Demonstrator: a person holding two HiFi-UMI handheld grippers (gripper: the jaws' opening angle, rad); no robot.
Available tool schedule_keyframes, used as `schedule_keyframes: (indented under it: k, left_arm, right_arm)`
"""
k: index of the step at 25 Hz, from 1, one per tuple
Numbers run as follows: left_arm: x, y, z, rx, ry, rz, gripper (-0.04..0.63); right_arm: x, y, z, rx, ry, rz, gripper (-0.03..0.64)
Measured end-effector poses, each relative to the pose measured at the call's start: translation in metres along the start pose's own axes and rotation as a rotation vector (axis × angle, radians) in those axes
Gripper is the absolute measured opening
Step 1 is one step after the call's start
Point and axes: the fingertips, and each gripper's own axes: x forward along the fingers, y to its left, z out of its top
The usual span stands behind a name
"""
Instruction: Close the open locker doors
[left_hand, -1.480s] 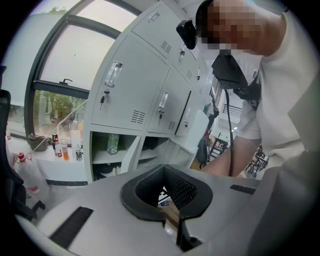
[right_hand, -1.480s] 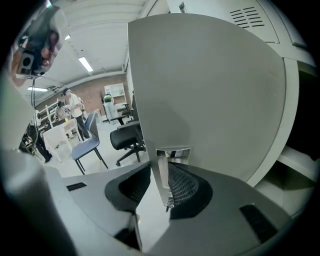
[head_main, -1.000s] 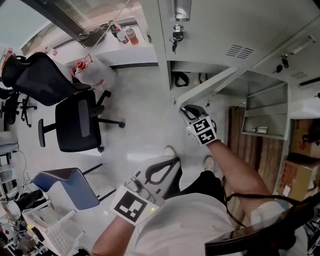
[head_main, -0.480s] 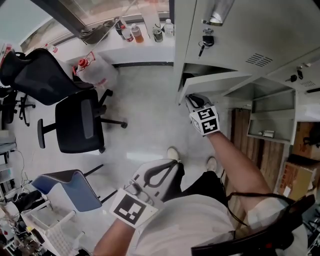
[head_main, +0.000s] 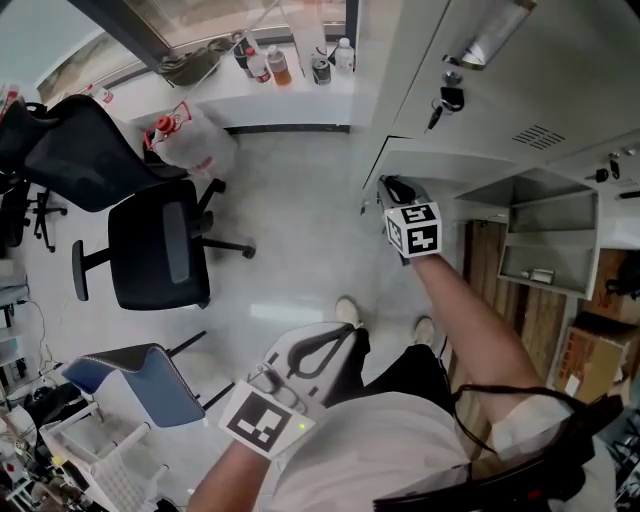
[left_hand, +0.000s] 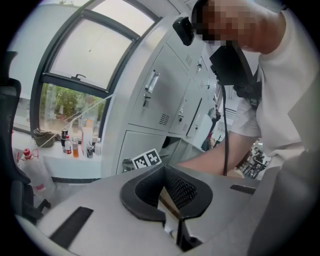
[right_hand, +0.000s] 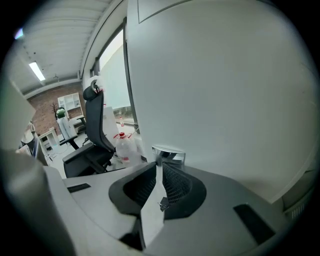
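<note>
A grey locker door low in the bank stands almost flush with the lockers. My right gripper rests against that door's free edge. In the right gripper view the door face fills the frame and its chrome handle sits just past the right gripper. The jaws have just been closing; only a thin slit is left, with nothing pinched in it. My left gripper hangs shut and empty by my waist, seen again in its own view. An open compartment shows further right.
Two black office chairs and a blue seat stand on the pale floor at left. A water jug and bottles sit by the window sill. A cardboard box lies at right. My shoes are below the door.
The low locker door has swung from wide open to nearly flush. My right gripper travelled with its edge toward the lockers. The left gripper has barely shifted in the head view.
</note>
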Motion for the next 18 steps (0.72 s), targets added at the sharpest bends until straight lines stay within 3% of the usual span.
schedule_keyframes:
  k: [8,18]
  left_arm:
    - [-0.003,0.018,0.001,-0.013,0.000,0.000,0.011]
    - [-0.002,0.028,0.003,-0.013,0.006,-0.007,0.011]
  right_arm:
    - [0.014,-0.012,0.011,0.088,-0.011,-0.071,0.043]
    - [0.016,-0.014,0.011,0.200,-0.001,-0.062,0.043]
